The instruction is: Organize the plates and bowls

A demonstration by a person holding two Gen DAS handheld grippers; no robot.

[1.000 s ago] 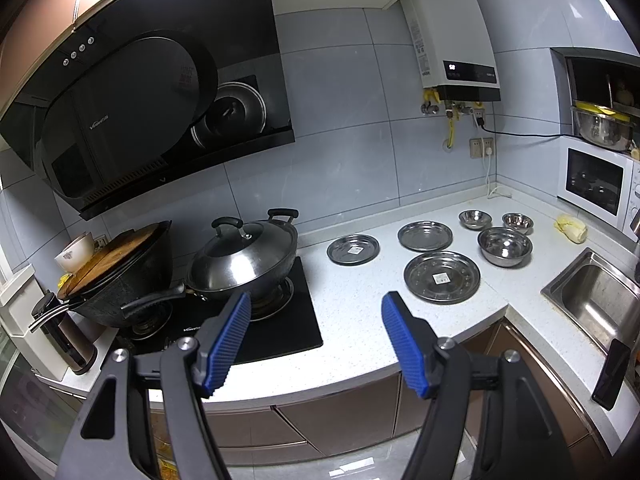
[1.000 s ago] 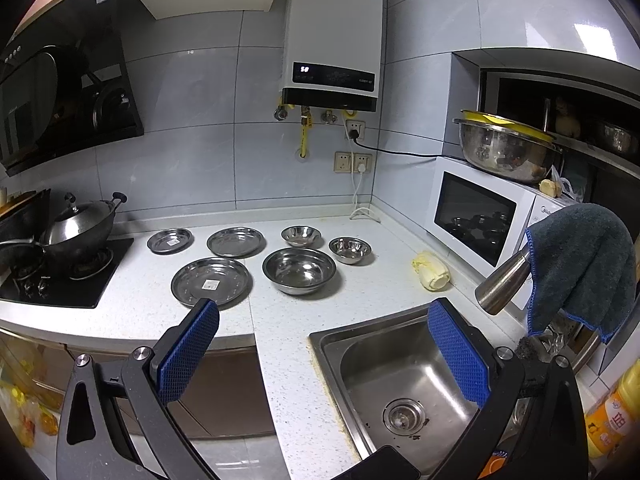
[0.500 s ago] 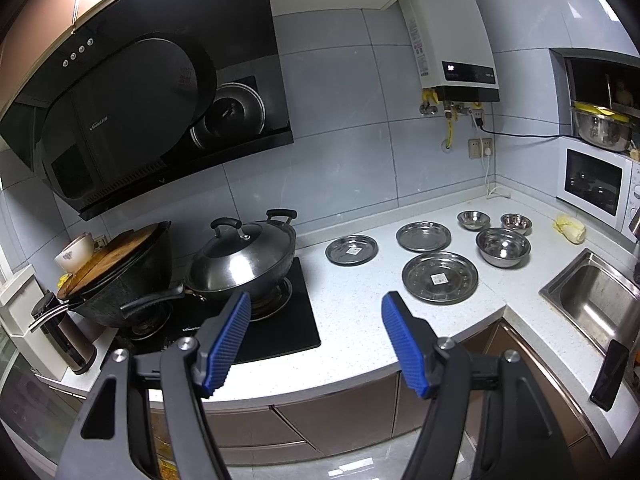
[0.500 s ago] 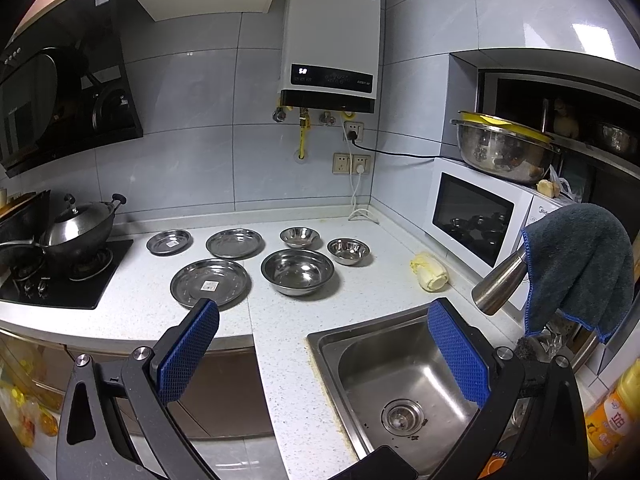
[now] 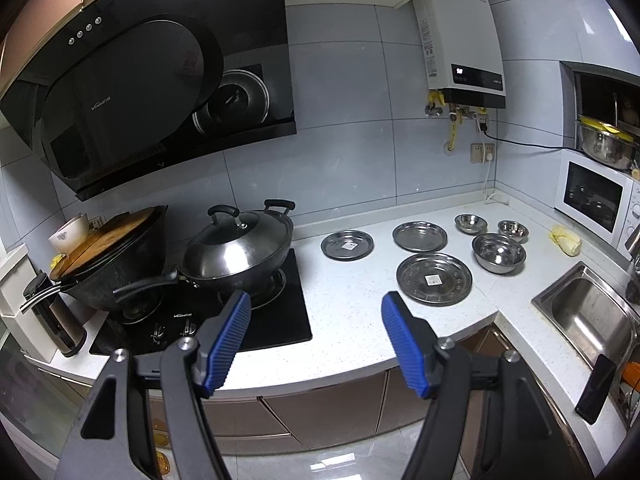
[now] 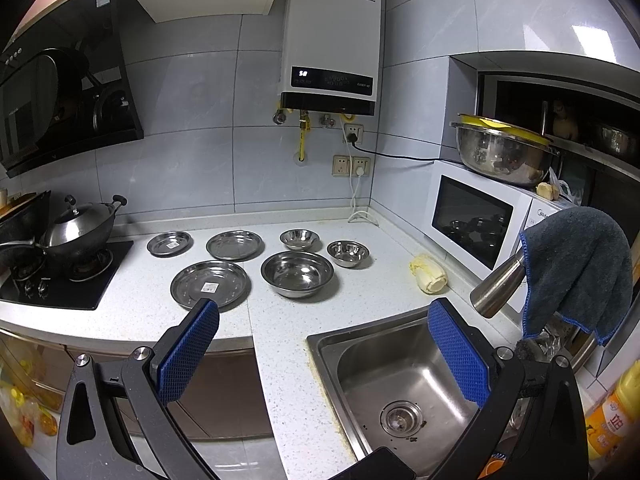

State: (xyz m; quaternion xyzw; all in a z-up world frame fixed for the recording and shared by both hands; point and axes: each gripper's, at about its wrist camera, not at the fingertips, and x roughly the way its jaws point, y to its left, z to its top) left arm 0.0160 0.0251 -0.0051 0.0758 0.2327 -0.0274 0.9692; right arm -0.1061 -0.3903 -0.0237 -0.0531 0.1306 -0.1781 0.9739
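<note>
From the left wrist view: left hand-held gripper (image 5: 316,312) spread wide with nothing between the blue pads, held in the air off the front edge of the white speckled tabletop (image 5: 352,312). Three steel plates lying flat and apart on that tabletop: small plate (image 5: 347,244) just right of the black hob (image 5: 208,320), medium plate (image 5: 419,236) further right, large plate (image 5: 434,278) nearer the front edge (paper stickers on the small and large ones). To the right of the plates, three steel bowls upright: large bowl (image 5: 499,253) nearest, two small bowls (image 5: 471,223) (image 5: 513,230) behind it. Lidded wok (image 5: 236,254) on the hob, steel sink (image 5: 588,316) at far right. From the right wrist view: right hand-held gripper (image 6: 324,330) likewise wide apart and empty, poised over the tabletop corner (image 6: 280,332) and the sink (image 6: 400,380). Same six pieces ahead, all apart from one another: small plate (image 6: 169,243), medium plate (image 6: 235,245), large plate (image 6: 211,284), large bowl (image 6: 297,273), small bowls (image 6: 299,239) (image 6: 347,253). Pale yellow lump (image 6: 428,274) (cannot tell what) near the white microwave (image 6: 476,220); dark grey cloth (image 6: 576,272) draped on the tap.
</note>
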